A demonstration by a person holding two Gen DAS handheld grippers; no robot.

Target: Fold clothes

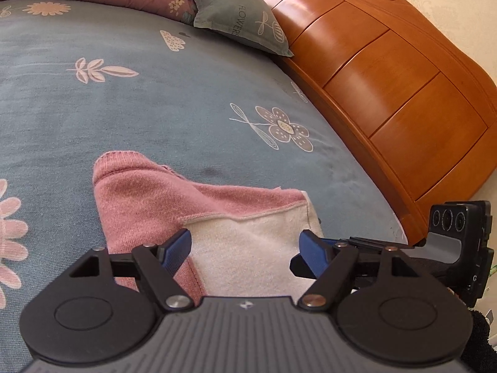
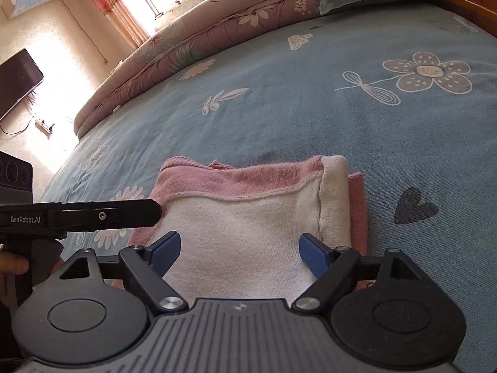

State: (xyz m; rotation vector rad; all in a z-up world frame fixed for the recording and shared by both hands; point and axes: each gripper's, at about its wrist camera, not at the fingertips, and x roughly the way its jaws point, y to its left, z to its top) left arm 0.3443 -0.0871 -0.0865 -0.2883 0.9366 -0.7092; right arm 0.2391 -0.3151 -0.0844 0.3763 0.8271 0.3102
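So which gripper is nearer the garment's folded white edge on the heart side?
Right. The right gripper hangs open over the sweater, one finger beside that white edge. The left gripper, also open, is over the pink side.

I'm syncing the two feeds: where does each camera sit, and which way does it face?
Left wrist: behind the open left claw, over the pink and white garment, facing the wooden headboard; the right claw shows at right.
Right wrist: behind the open right claw, facing the folded quilt and window; the left claw and a hand show at left.
Shared: garment, bedsheet, pillow.
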